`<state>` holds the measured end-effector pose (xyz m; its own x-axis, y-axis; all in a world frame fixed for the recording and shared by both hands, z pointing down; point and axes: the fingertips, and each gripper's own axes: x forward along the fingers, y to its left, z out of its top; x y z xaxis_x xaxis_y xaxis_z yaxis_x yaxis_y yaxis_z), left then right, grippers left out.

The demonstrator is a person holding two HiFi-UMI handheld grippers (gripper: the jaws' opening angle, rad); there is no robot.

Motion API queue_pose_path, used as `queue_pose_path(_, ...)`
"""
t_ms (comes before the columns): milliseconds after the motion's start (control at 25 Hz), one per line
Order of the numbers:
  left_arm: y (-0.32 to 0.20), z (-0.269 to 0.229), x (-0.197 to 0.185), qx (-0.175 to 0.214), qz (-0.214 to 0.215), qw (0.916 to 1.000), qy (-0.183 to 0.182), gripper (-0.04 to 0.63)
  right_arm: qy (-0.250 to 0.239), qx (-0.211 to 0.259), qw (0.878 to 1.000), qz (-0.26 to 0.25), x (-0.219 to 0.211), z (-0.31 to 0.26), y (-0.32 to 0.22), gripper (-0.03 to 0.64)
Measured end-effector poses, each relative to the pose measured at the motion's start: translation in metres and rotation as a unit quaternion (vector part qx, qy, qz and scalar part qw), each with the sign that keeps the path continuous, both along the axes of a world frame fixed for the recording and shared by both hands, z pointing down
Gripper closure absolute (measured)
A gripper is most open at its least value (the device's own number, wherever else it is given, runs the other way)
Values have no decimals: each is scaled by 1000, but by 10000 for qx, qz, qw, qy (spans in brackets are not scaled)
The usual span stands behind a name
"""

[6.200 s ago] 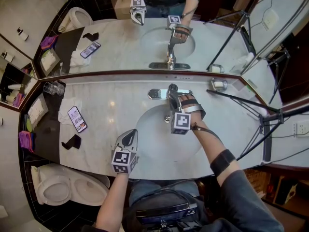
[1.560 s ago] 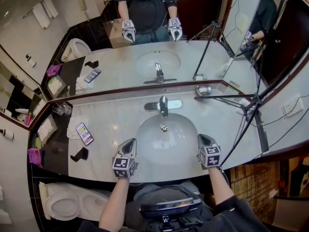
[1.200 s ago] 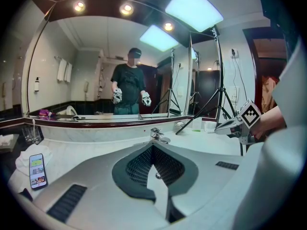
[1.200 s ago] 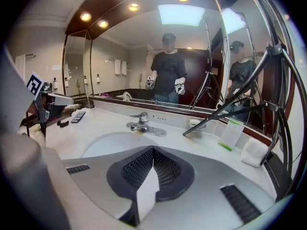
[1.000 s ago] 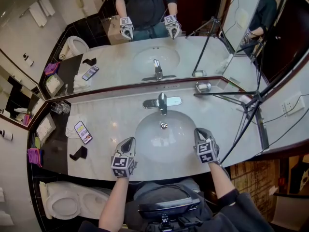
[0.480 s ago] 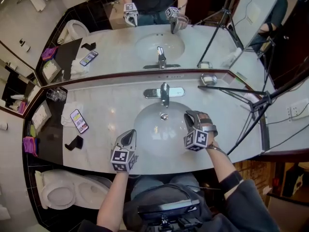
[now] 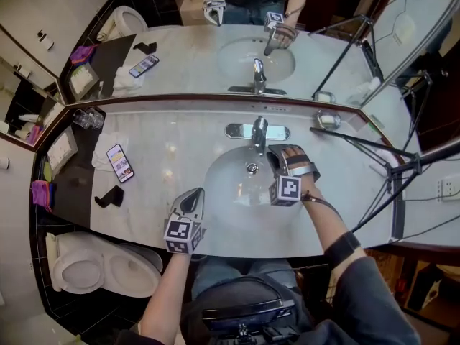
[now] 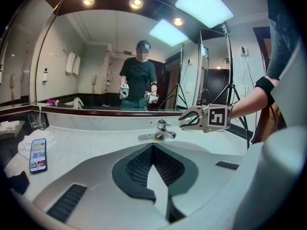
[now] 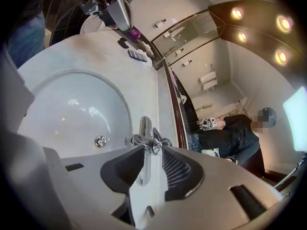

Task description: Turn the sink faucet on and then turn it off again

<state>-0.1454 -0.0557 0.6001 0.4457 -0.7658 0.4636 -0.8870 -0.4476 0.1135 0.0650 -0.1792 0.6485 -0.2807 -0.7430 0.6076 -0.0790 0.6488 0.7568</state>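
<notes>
mirror [image 7: 180, 56]: runs along the back of the counter and shows the person, both grippers and the faucet again, reflected.
counter [image 7: 172, 149]: pale marble, wide, with the basin set into its middle.
toilet [image 7: 79, 268]: white, low at the left, beside the counter's end.
sink basin [image 7: 230, 192]: white oval bowl between the two grippers, with a small metal drain [image 7: 252, 169] at its bottom. i can't tell whether water is running.
tripod [image 7: 381, 160]: dark legs slant across the right end of the counter.
right gripper [image 7: 277, 153]: held over the back right part of the basin, rolled onto its side and pointing at the faucet. its jaws stand apart and have just been opening. in the right gripper view the faucet shows in the gap between the jaw tips, very close, and the pads don't press on it.
left gripper [image 7: 194, 196]: at the front left rim of the basin, well apart from the faucet, pointing towards the mirror. its jaws are pressed together with nothing between them.
faucet [image 7: 259, 130]: chrome, single lever, on a flat plate at the back of the basin, its spout reaching out over the bowl.
phone [image 7: 119, 163]: lies flat on the counter at the left, screen up, beside a white cloth [image 7: 100, 158].
soap dish [image 7: 328, 120]: small, at the back right of the counter.
</notes>
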Motion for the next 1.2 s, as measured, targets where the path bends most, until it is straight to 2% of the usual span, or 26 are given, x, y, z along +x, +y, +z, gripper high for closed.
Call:
queue_pose_path(480,-5,13,-22,-123,-323,9994,12,600,401,-10,9982,-453,-26,26,-31,462)
queue_pose_path(760,-15,16,-20,-159,-296,9994,31,600,360,246,9979,-471,-34,13,-47,453)
queue_pose_path(1200,-18,17,-12,-182,-164,9997,34,600,286,335,9984,-353,-33,7,-50,454)
